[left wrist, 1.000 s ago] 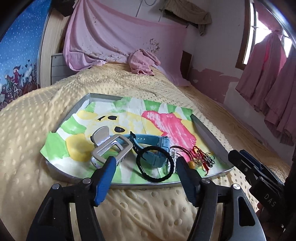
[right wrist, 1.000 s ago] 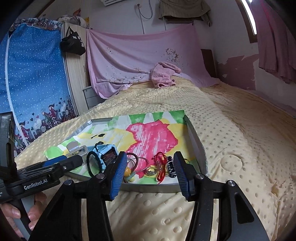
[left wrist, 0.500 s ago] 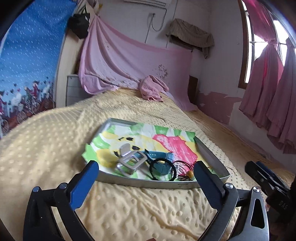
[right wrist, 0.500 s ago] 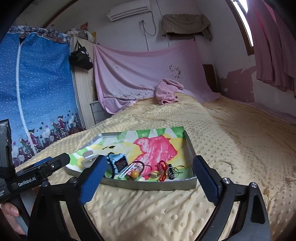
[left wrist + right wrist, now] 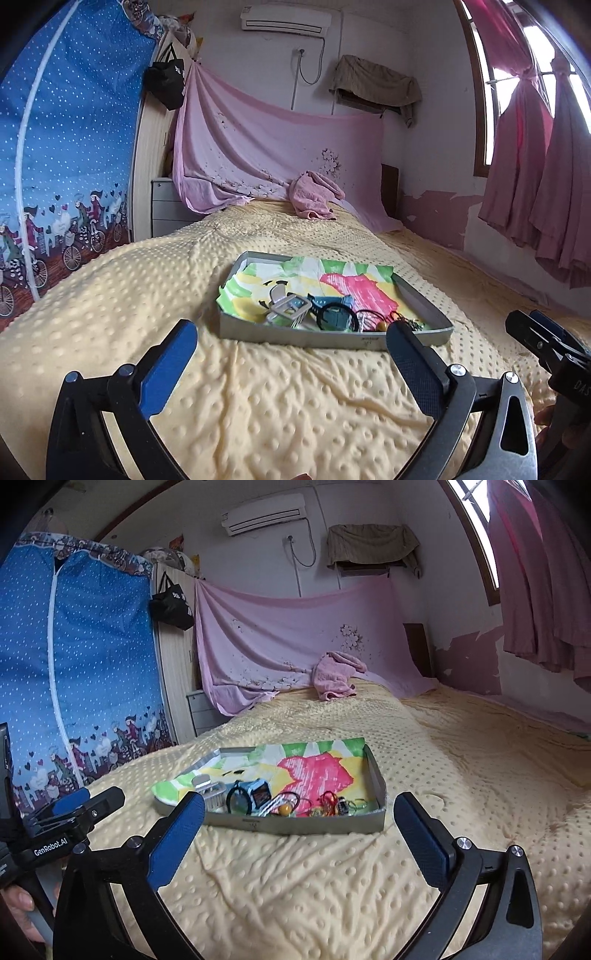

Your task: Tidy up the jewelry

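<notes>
Left claw [image 5: 291, 345] spread wide, nothing between pads; jaws just opened. Right claw [image 5: 299, 818] same, jaws just been opening, empty. Tray [image 5: 332, 338] on yellow bed [image 5: 258, 398], ahead of both claws, apart from them. Jewelry [image 5: 325, 805] heaped along tray's near edge beside blue watch [image 5: 258, 792]. Left view alone shows window [image 5: 535, 74]; right view alone shows hand [image 5: 22, 904] gripping left claw's handle.
</notes>
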`<state>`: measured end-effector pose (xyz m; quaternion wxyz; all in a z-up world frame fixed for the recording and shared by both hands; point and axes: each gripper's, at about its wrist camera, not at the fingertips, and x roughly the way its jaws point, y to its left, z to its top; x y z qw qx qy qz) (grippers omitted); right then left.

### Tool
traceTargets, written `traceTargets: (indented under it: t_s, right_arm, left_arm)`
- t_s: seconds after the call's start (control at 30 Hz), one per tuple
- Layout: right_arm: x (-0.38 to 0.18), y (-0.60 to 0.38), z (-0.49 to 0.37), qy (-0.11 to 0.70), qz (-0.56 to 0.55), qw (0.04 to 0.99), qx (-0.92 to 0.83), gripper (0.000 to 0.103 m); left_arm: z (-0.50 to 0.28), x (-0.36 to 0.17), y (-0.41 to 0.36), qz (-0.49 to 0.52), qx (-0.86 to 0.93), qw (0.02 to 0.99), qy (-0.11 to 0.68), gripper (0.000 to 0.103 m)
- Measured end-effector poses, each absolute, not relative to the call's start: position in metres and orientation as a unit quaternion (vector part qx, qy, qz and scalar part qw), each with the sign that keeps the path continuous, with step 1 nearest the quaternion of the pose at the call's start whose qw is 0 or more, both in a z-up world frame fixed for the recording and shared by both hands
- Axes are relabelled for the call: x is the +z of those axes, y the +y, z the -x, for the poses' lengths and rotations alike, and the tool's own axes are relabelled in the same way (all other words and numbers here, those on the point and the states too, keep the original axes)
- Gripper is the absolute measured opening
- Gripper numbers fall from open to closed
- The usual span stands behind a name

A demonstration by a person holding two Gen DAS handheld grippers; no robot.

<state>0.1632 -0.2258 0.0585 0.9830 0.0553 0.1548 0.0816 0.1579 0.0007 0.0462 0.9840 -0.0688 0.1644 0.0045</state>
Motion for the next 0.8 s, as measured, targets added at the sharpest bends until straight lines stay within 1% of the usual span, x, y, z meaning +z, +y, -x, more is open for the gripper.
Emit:
traceTargets:
  t_s: [0.2,0.43,0.8]
  right_arm:
    - [0.058,-0.224,-0.133,0.179,-0.043,0.98,0.078,0.101]
    - [0.049,-0.222,-0.11,0.19,-0.04,0.978,0.072,0.101]
    - [0.038,-0.22,-0.099,0.203,-0.019,0.978,0.039,0.101]
  left_arm:
    - [-0.131,0.045,0.006,0.079,-0.001,0.982,0.173,0.103]
    - [-0.111,0.039,0.007,0.057,0.016,0.982,0.178,0.103]
    - [-0.094,0.023,0.002,0.032,0.024,0.981,0.189,0.103]
